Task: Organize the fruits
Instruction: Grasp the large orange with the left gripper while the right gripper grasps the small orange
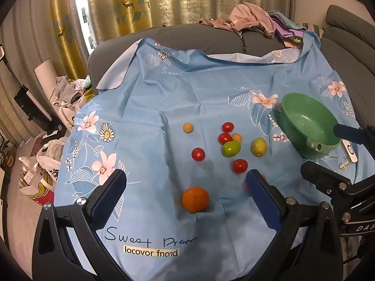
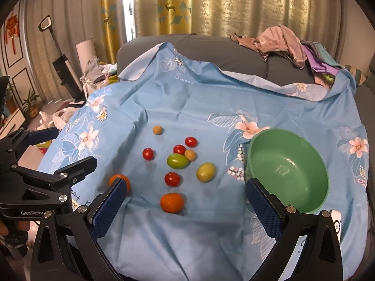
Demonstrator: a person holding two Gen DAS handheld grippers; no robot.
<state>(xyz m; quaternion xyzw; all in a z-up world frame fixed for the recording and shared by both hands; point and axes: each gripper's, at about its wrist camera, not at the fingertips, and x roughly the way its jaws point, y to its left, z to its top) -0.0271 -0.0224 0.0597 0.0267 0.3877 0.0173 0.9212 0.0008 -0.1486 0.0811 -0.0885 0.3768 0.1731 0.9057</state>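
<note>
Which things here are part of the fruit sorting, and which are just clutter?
Job:
oranges
red tomatoes
green fruits
small tan fruits
green bowl, empty

Clutter:
clothes pile on the sofa
white device beside the bowl
vacuum
bags on the floor

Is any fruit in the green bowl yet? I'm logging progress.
No, the green bowl shows only its bare inside in the right wrist view, and the fruits, like the orange, lie on the blue cloth.
</note>
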